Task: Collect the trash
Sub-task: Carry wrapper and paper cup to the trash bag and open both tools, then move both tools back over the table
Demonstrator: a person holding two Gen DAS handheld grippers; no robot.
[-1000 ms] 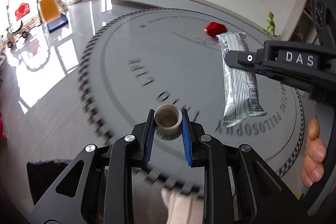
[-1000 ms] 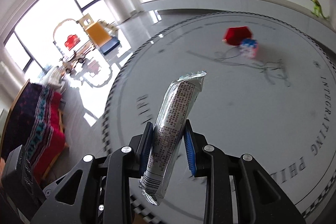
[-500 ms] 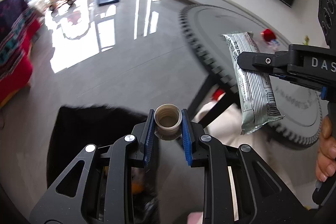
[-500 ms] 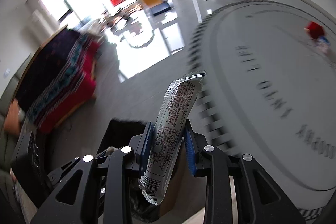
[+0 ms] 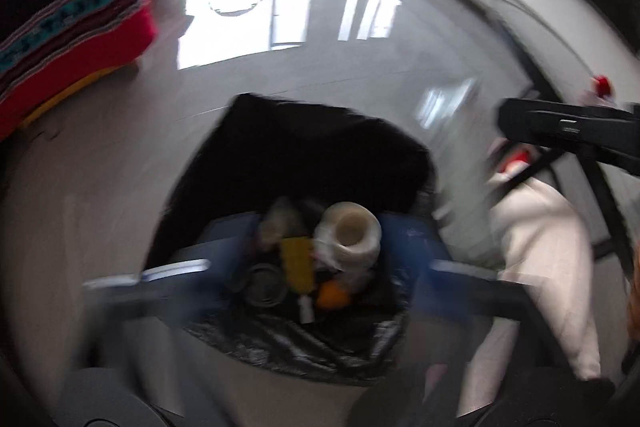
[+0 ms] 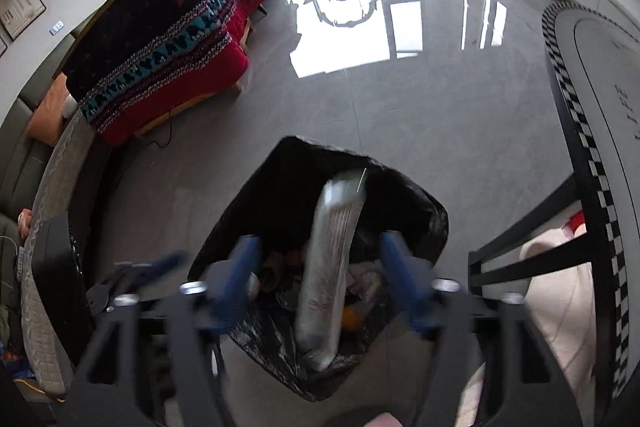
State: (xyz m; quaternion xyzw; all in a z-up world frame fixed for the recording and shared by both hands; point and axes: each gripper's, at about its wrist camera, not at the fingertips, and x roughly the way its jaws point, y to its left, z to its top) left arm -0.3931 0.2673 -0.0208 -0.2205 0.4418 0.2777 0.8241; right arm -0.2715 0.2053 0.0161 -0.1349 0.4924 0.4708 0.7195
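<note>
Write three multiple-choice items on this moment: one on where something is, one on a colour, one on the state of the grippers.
1. Where is the silver wrapper?
A. on the table
B. over the open trash bin
C. on the sofa

2. What colour is the bag lining the bin?
A. white
B. blue
C. black

3. How do the two grippers stand?
A. both open
B. both shut
C. only the left open

Answers:
1 B, the wrapper hangs above the bin mouth.
2 C, the liner is glossy black.
3 A, the left gripper and right gripper have fingers spread clear of the bottle cap and wrapper.
</note>
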